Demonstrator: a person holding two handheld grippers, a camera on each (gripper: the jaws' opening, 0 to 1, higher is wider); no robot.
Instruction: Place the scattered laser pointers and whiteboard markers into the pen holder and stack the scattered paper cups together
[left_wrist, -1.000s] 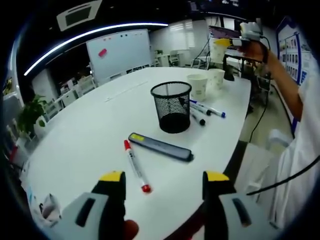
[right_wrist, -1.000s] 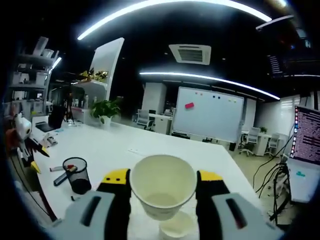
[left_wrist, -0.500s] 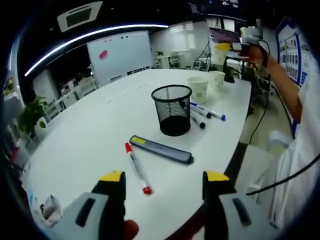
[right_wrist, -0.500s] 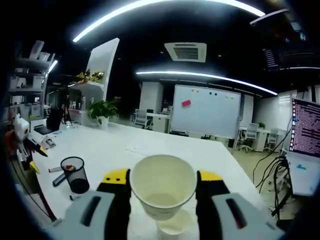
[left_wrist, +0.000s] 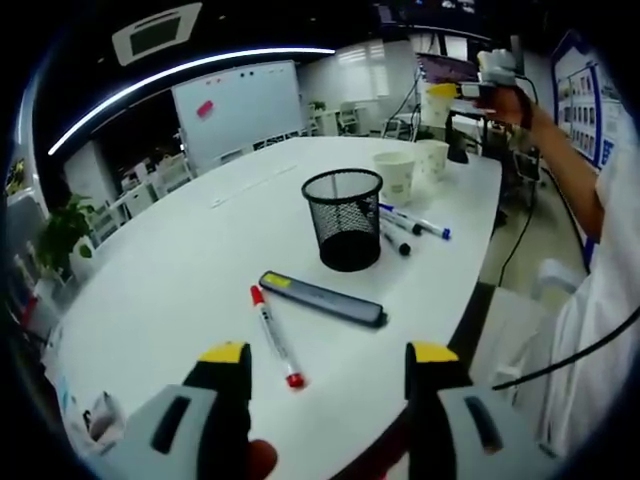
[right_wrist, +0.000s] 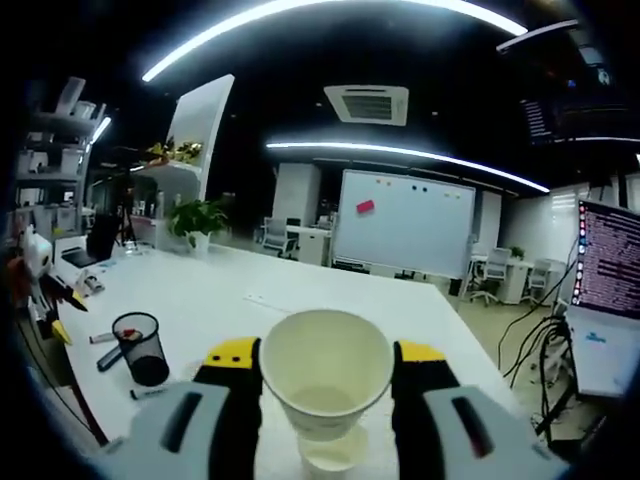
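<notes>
Your right hand-held gripper (right_wrist: 325, 385) is clamped on a paper cup (right_wrist: 326, 380), jaws pressing its sides, held above another cup (right_wrist: 327, 458) on the bench (right_wrist: 230, 290). Far off to its left: mesh pen holder (right_wrist: 139, 347).

Your left hand-held gripper (left_wrist: 327, 385) has its jaws apart, nothing between them, hovering over the bench edge. Just ahead: red whiteboard marker (left_wrist: 273, 335), then a dark laser pointer (left_wrist: 322, 297). Beyond those, the pen holder stands upright, blue-capped markers (left_wrist: 412, 218) lying beside it on its right. Farthest: two cups (left_wrist: 412, 167) standing close together.
</notes>
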